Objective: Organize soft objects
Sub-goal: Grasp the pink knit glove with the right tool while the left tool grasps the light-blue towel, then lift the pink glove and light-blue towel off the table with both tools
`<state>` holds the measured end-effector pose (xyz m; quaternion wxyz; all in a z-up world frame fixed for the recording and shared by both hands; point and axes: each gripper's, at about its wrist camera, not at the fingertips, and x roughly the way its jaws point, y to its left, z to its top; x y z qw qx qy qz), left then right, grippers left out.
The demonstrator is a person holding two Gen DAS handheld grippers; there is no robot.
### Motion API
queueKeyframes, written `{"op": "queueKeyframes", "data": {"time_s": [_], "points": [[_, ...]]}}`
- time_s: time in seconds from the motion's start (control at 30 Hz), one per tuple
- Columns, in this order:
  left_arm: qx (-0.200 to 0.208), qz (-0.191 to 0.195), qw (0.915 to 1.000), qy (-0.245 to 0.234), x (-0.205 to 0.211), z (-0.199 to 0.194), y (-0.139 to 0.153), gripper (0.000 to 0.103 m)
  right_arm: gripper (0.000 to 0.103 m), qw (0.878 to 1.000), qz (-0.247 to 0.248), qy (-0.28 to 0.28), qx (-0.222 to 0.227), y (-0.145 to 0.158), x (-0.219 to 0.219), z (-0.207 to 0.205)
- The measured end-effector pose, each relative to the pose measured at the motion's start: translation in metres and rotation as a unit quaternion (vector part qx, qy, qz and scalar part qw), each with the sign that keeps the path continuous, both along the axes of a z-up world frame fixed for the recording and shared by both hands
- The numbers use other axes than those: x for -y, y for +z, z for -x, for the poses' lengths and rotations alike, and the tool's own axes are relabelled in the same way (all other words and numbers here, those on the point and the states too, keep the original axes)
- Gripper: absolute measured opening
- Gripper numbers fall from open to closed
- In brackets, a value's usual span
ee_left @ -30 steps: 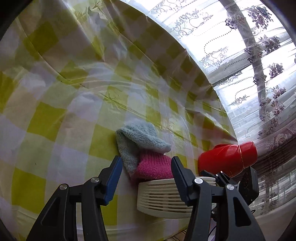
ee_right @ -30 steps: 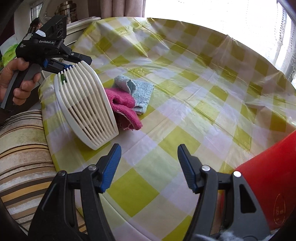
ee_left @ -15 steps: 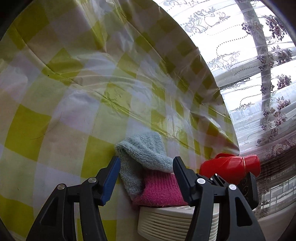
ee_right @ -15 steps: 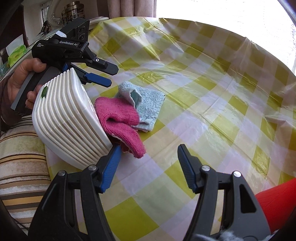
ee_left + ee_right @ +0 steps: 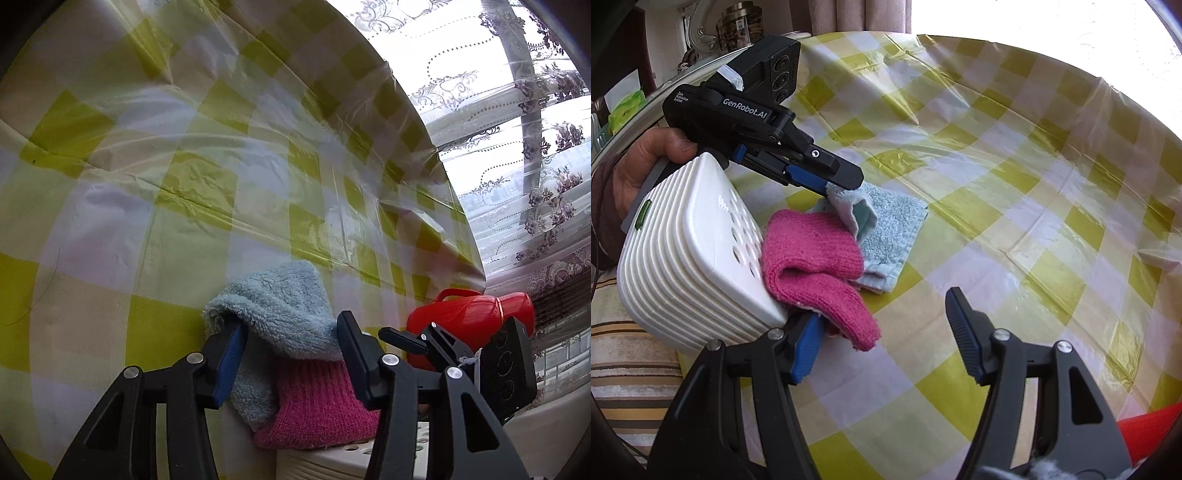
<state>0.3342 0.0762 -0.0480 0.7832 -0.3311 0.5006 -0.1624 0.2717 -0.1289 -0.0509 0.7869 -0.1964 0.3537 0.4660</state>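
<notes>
soft items at basket, tabletop edge

left gripper (image 5: 288, 347): spread wide around the raised fold of the blue towel (image 5: 890, 225), not closed on it. right gripper (image 5: 882, 336): wide apart, empty, one finger beside the pink knit cloth (image 5: 812, 258). pink cloth overlaps the towel and touches the tipped white basket (image 5: 683, 258). checked tabletop (image 5: 1034, 166). red jug (image 5: 469, 314) near.

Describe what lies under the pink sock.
Under the pink sock lie the white basket's edge and part of the blue cloth. How far the cloth runs beneath is hidden.
</notes>
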Motion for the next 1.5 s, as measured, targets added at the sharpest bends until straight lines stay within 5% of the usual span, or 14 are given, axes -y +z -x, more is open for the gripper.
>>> {"op": "queueKeyframes", "data": {"time_s": [0.23,0.5,0.77,1.07,1.2,1.23,1.3,1.37,1.5], "points": [[-0.006,-0.004,0.9998,-0.020,0.009,-0.015,-0.012,0.018,0.050,1.000,0.002,0.011,-0.021,-0.006,-0.006,-0.010],[0.013,-0.003,0.9993,-0.036,0.021,-0.030,-0.008,0.011,0.013,0.999,-0.005,0.033,-0.023,-0.006,-0.010,-0.006],[0.039,-0.017,0.9989,0.019,-0.003,-0.022,0.006,0.011,0.010,0.999,-0.006,-0.047,-0.017,-0.003,0.011,-0.015],[0.050,-0.066,0.9947,0.061,-0.022,-0.007,0.012,0.011,0.010,0.984,0.044,-0.170,-0.024,-0.013,0.056,-0.021],[0.038,-0.092,0.9936,0.054,-0.019,-0.005,0.009,0.014,0.020,0.980,0.058,-0.190,-0.019,-0.013,0.067,-0.012],[0.034,-0.099,0.9930,0.056,-0.019,-0.005,0.007,0.020,0.025,0.979,0.058,-0.195,-0.019,-0.012,0.069,-0.012],[0.032,-0.114,0.9912,0.058,-0.019,-0.005,0.006,0.036,0.053,0.979,0.046,-0.197,-0.018,-0.006,0.071,-0.012],[0.037,-0.126,0.9895,0.061,-0.019,-0.003,0.008,0.057,0.065,0.980,0.035,-0.197,-0.013,0.000,0.071,-0.012],[0.042,-0.155,0.9854,0.056,-0.014,-0.005,0.010,0.061,0.071,0.979,0.030,-0.201,-0.006,0.003,0.061,-0.021]]}}
